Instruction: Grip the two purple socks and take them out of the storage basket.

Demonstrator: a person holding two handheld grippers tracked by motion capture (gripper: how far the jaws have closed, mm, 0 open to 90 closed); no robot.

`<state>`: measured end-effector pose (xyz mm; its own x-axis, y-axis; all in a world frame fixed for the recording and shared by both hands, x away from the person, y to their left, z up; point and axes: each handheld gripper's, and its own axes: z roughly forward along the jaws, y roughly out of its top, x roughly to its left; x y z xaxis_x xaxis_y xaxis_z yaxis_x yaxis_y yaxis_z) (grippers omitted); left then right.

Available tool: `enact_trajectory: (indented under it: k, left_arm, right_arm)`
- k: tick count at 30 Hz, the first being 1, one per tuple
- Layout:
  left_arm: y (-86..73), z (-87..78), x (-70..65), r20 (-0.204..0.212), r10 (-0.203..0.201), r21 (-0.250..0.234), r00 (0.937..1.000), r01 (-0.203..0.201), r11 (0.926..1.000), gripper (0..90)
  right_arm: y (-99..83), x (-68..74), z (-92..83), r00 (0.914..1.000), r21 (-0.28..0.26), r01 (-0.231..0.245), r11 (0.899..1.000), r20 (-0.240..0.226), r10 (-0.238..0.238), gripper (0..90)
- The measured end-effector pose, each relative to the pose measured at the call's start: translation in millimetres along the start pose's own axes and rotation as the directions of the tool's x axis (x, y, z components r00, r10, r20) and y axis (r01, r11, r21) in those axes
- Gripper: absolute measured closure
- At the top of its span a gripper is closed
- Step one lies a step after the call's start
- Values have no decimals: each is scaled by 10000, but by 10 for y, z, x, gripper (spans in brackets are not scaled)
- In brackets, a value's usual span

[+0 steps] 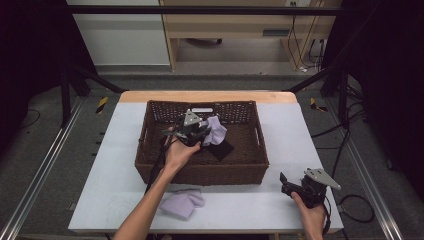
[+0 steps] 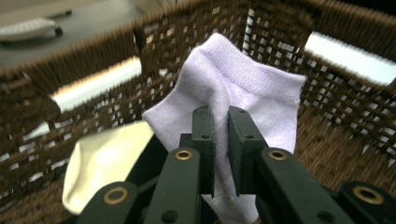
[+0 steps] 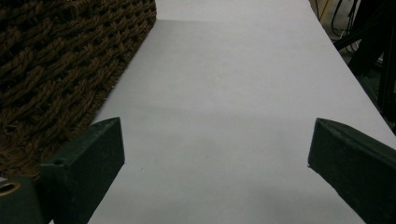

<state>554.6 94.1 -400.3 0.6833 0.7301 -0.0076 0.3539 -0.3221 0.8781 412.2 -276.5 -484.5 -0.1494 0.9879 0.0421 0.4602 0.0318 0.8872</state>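
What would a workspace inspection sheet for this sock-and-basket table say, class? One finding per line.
Surface: pale table, flat, wooden far edge.
Job's things: lilac sock lifted inside wicker basket; second lilac sock on table before basket.
Clutter: cream sock and a dark item in basket.
Grippers: left gripper shut on lilac sock; right gripper open over bare table.
Cables: cable trails right.
Surroundings: black frame, wooden desk behind.
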Motion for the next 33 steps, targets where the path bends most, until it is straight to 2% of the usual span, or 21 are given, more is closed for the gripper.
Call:
enact_trajectory:
  k: [1, 2, 5, 7, 11, 12, 13, 16, 19, 20, 24, 25, 26, 33]
  left_arm:
    - [18, -25, 1, 2, -40, -293, 10000, 40, 9996, 816]
    - [18, -25, 1, 2, -40, -293, 10000, 40, 9996, 816]
    - [74, -118, 11, 2, -159, -843, 9999, 159, 9963, 816]
    - [94, -151, 12, -31, -152, -1014, 9999, 148, 9947, 816]
    - [212, -367, 20, 5, -277, -1547, 9996, 275, 9876, 817]
    - [212, -367, 20, 5, -277, -1547, 9996, 275, 9876, 817]
    - [258, -466, 10, -4, -206, -1731, 9998, 202, 9847, 817]
    - [292, -560, -12, 13, -180, -1900, 9998, 179, 9816, 817]
    - [330, -745, -77, 84, 90, -2098, 9999, -70, 9777, 817]
    - [330, -745, -77, 84, 90, -2098, 9999, -70, 9777, 817]
    - [359, -946, -165, 258, 373, -2363, 9990, -302, 9712, 817]
    - [367, -1054, -205, 370, 428, -2480, 9984, -323, 9682, 817]
    - [367, -1054, -205, 370, 428, -2480, 9984, -323, 9682, 817]
    - [290, -1393, -326, 568, 811, -2633, 9951, -635, 9626, 817]
  right_arm:
    - [1, -1, -1, 10000, -14, 10, 10000, -16, -10, 41]
    - [1, -1, -1, 10000, -14, 10, 10000, -16, -10, 41]
    - [1, -2, 0, 10000, -1, -7, 10000, -23, 7, 41]
    - [1, -1, 0, 10000, -8, 0, 10000, -16, 0, 41]
    - [1, -3, 1, 10000, -5, 8, 10000, -23, -8, 41]
    - [1, -2, 1, 10000, -6, 12, 10000, -28, -12, 41]
    - [1, -3, 1, 10000, -3, 12, 10000, -36, -12, 41]
    - [2, -4, 1, 10000, 9, -14, 10000, -38, 14, 41]
    - [2, -2, -1, 10000, -7, 6, 10000, -31, -6, 41]
    - [2, -2, -1, 10000, -7, 6, 10000, -31, -6, 41]
    - [1, -1, -2, 10000, -17, 13, 10000, -25, -13, 41]
    - [1, 0, -3, 10000, -11, -2, 10000, -7, 2, 41]
    - [1, 0, -3, 10000, -11, -2, 10000, -7, 2, 41]
    - [1, 2, -2, 10000, -4, 35, 10000, -7, -35, 41]
